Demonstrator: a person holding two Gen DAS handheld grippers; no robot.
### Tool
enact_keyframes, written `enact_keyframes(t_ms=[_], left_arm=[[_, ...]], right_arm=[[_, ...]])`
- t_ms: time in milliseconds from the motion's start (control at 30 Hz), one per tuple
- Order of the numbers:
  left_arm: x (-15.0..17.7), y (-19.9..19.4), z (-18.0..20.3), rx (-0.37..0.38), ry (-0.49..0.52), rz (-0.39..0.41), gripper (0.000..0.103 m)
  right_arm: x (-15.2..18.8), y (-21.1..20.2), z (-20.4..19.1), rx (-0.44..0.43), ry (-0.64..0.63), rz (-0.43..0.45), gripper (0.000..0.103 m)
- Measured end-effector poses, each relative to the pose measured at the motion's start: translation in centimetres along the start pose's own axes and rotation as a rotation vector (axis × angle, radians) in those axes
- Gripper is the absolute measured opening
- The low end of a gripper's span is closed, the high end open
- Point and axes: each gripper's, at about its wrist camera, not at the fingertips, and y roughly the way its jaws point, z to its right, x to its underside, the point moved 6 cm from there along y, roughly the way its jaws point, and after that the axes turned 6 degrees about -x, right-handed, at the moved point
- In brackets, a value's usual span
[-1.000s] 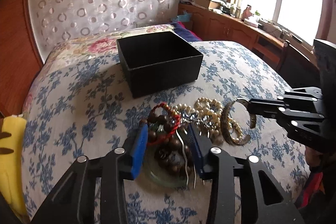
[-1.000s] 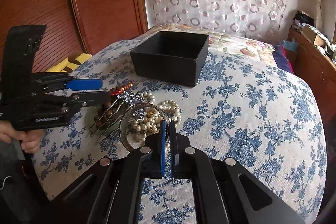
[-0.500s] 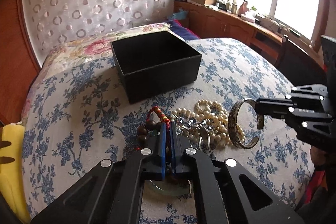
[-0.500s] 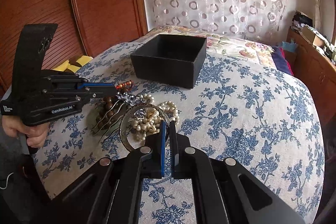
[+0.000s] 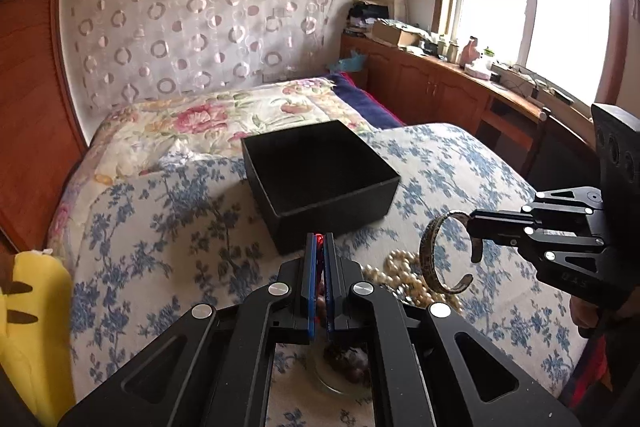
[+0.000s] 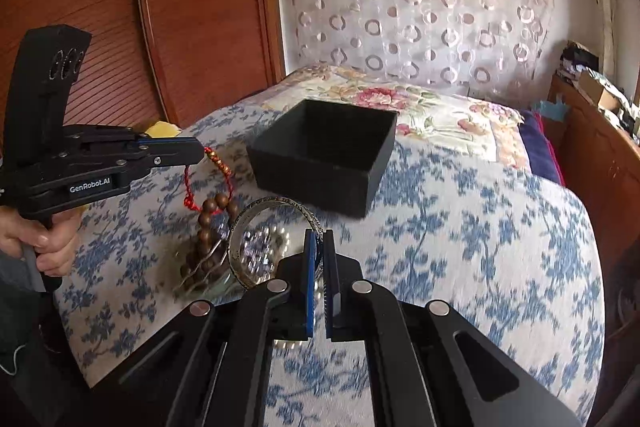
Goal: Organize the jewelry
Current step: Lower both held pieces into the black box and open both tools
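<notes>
So both grippers are loaded up at once here. The left gripper (image 5: 319, 247) is clamped on a red cord bracelet (image 6: 208, 179), which hangs off its tip with a wooden bead strand (image 6: 206, 227) dangling below it. The right gripper (image 6: 320, 247) is pinched on the rim of an open metal cuff bangle (image 5: 442, 255), held up off the bed. The black box (image 5: 320, 167) sits open on the blue floral bedspread (image 5: 160, 227), just ahead of both. The pearl necklace (image 5: 400, 275) lies below on the cover. My worry: that bead strand looks only hooked or tangled on the cord, so a quick swing toward the box could shake it loose. The bangle is held by a thin edge too, so it could pivot and slip.
</notes>
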Motion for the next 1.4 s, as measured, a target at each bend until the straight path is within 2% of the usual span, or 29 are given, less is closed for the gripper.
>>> enact_keyframes(t_ms=[467,867,1067,1133,1400], left_arm=[[-2.9,-1.9,-1.6,-0.027,-0.009,0.065,0.002],[-5.6,0.8,-2.1,-0.062,0.008,0.068,0.002],[-6.9,2.6,-2.1,-0.062,-0.001,0.058,0.002],[-7.1,3.2,-2.0,-0.060,0.000,0.055,0.002],[-7.7,4.9,-1.0,-0.055,0.020,0.035,0.002]], right_arm=[[-4.0,1.9,0.6,0.020,-0.011,0.028,0.004],[-8.1,7.2,3.5,0.042,0.027,0.026,0.004],[-7.6,10.2,3.7,-0.007,0.047,-0.043,0.006],[-7.3,10.2,3.8,0.000,0.048,-0.048,0.006],[-5.7,7.0,4.3,0.013,0.043,-0.011,0.006]])
